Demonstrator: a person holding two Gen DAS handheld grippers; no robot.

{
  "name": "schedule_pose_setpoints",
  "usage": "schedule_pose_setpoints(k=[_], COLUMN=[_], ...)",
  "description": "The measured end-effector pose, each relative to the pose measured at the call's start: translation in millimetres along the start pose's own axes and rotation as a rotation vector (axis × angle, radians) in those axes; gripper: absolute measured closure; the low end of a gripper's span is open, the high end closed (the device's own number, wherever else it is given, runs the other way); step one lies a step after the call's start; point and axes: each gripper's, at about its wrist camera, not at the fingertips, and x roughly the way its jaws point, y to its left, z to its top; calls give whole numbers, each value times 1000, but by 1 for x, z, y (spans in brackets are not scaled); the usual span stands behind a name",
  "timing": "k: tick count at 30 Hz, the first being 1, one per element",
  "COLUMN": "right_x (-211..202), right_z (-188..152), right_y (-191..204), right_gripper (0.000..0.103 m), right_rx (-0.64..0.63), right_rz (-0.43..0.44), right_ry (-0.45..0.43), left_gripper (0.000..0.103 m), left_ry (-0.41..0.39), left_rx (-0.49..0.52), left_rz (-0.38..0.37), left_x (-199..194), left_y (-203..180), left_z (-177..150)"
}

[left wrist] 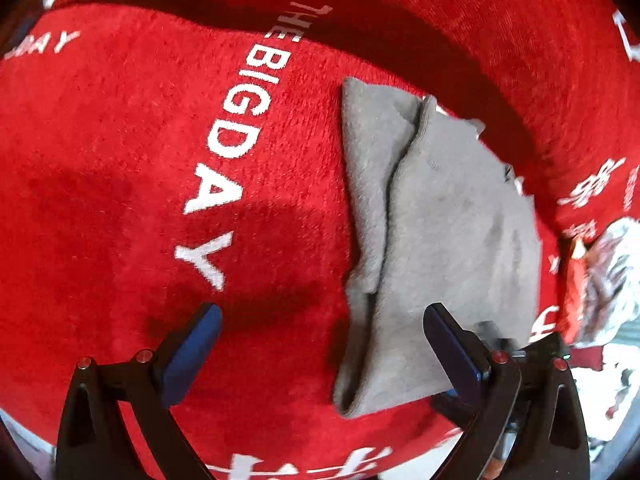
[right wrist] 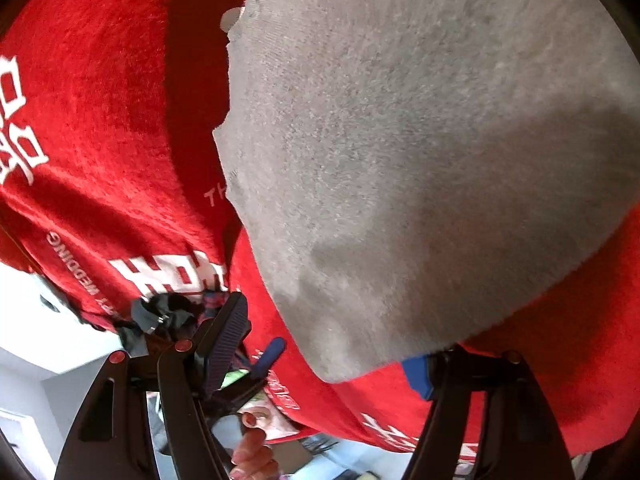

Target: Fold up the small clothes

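We see a grey knitted garment [left wrist: 440, 216] lying on a red plush cloth [left wrist: 120, 180] with white woven lettering, "THE BIG DAY" among it. The garment is soft and fuzzy, folded lengthwise so that a narrow ribbed strip overlaps a broader panel, its lower end forming a rounded fold.

Our left claw [left wrist: 324, 352] stands wide open above the cloth: its left blue pad hangs over bare red pile, its right pad over the garment's lower right edge, and the fabric passes between them without being pinched.

From the right wrist view, the garment [right wrist: 400, 140] fills most of the picture, its nap coarse and pilled, its left edge ragged against the red cloth [right wrist: 100, 120]. Our right claw [right wrist: 328, 344] is spread apart; its right pad sits beneath the garment's rounded hem, its ribbed left pad clear of it. A person's hand [right wrist: 252, 452] shows below.
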Motion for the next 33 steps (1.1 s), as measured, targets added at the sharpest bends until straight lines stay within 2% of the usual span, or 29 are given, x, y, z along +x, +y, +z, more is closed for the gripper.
schedule_pose_setpoints(k=[1, 2, 3, 5, 8, 9, 12, 16, 19, 21, 23, 24, 25, 27, 29, 31, 32, 33], right_x=[0, 0, -1, -4, -15, -19, -31, -39, -35, -29, -24, -23, -22, -25, -34, -49, -61, -70], right_z=[2, 4, 7, 10, 12, 12, 16, 22, 21, 18, 14, 11, 9, 2, 1, 4, 9, 14], right_y=[-1, -3, -6, -7, 10, 16, 32, 44, 46, 43, 42, 42, 45, 47, 51, 56, 61, 65], right_gripper=[54, 85, 95, 95, 95, 95, 95, 95, 95, 95, 95, 95, 91, 89, 77, 64, 64, 64], right_rx=[16, 34, 55, 73, 31, 18, -23, -61, -113, -132, -181, -219, -271, -398, -474, -518, -540, -557], right_rz=[-2, -28, -39, 23, 124, 151, 198, 211, 159, 118, 32, -24, -92, -237, -299, -312, -322, -332], right_ry=[-5, -9, -7, 4, 19, 26, 52, 79, 111, 134, 170, 185, 204, 251, 273, 262, 224, 183], left_gripper=[2, 2, 2, 2, 2, 2, 2, 2, 2, 2, 3, 9, 12, 14, 14, 14, 16, 25], left_ry=[7, 12, 25, 52, 108, 119, 142, 160, 158, 155, 164, 164, 162, 164, 163, 156, 153, 140], left_rx=[-6, -8, -10, -20, -50, -55, -69, -75, 21, 108, 138, 140, 146, 154, 159, 173, 182, 198], left_rz=[-26, -43, -75, -141, -292, -322, -379, -403, -360, -282, -235, -224, -197, -160, -143, -121, -106, -63], left_x=[1, 1, 4, 10, 27, 32, 49, 62, 65, 71, 78, 80, 82, 87, 89, 91, 91, 92], left_y=[1, 0, -2, -6, -19, -24, -40, -62, -92, -111, -119, -120, -122, -124, -125, -130, -131, -135], left_z=[3, 5, 8, 13, 25, 28, 40, 52, 55, 53, 50, 49, 48, 47, 44, 42, 41, 40])
